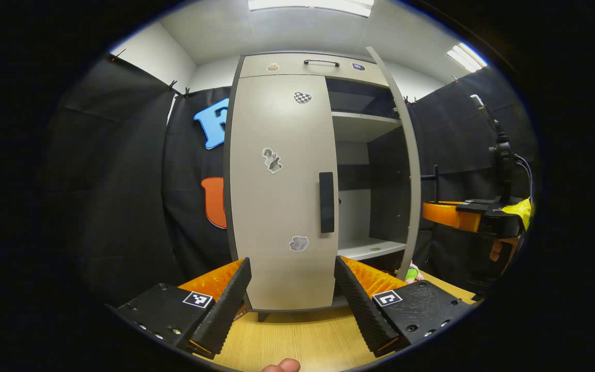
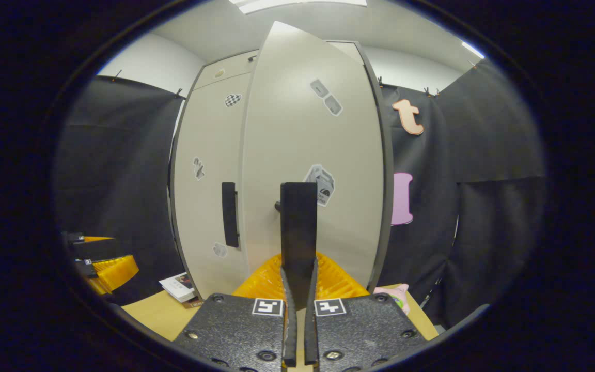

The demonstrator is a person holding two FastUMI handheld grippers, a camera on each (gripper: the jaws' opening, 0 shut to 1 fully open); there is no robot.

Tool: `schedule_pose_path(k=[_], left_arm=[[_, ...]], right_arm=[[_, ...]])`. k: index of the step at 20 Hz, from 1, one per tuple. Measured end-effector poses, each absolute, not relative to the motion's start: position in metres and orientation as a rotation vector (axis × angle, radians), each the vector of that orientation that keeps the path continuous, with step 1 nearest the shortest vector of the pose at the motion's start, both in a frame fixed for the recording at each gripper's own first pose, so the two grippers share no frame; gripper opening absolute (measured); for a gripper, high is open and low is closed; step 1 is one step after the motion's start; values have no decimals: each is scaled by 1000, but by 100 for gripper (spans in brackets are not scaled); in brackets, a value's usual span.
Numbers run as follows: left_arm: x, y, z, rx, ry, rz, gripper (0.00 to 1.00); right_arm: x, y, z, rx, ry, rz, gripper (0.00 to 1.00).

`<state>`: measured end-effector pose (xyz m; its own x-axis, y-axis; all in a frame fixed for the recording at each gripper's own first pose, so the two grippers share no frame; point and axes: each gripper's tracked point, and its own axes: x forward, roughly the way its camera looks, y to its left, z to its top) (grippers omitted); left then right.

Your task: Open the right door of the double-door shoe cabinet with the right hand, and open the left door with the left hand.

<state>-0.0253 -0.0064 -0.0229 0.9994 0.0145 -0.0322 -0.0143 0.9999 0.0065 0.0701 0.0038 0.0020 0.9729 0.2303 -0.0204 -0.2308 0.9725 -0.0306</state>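
Right gripper (image 2: pixel 297 289) is pinched on the right door's handle (image 2: pixel 298 227), holding that door (image 2: pixel 313 155) swung out so the shelves show; left gripper (image 1: pixel 292 294) gapes wide, squared up ahead of the closed left door (image 1: pixel 277 191), its handle (image 1: pixel 326 202) just right of centre

I'm in a staged recording booth, not a home. Black cloth (image 1: pixel 122 170) clipped up as walls, white ceiling with strip lights (image 1: pixel 310 5) above. A shoe cabinet (image 1: pixel 282 191) stands on a wooden table (image 1: pixel 302 341); camera stand (image 1: pixel 501 155) at my right.
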Motion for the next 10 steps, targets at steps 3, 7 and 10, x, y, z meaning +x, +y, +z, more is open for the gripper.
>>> schedule_pose_path(k=[3, 7, 10], left_arm=[[-26, -13, -23, -1, 32, 13, 97], [-26, -19, -24, 4, 33, 17, 97], [-26, -20, -26, -3, 30, 25, 97]], right_arm=[[63, -16, 2, -32, 19, 221, 9], [56, -32, 5, -45, 18, 198, 8], [52, -47, 4, -55, 17, 169, 8]])
